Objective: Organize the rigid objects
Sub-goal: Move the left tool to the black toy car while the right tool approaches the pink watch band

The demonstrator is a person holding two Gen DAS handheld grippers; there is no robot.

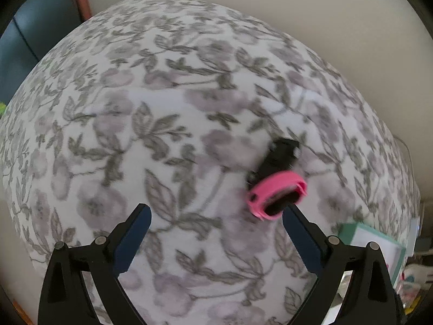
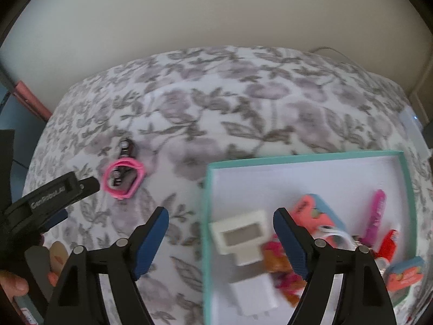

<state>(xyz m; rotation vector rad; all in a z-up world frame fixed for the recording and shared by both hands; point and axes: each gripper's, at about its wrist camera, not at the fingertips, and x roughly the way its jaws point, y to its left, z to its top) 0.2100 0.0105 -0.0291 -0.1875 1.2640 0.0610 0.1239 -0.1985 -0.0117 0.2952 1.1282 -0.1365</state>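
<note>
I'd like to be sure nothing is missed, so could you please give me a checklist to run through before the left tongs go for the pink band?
1. Left tongs open and holding nothing: ok.
2. Pink band lying free on the floral cloth, outside the box: ok.
3. Band between the left pads: not ok; it lies ahead of the right-hand pad.
4. Black object separate from the band: cannot tell; it seems to pass through the loop.
5. Right tongs open and holding nothing: ok.
6. Teal box has bare floor for another item: ok.
</note>
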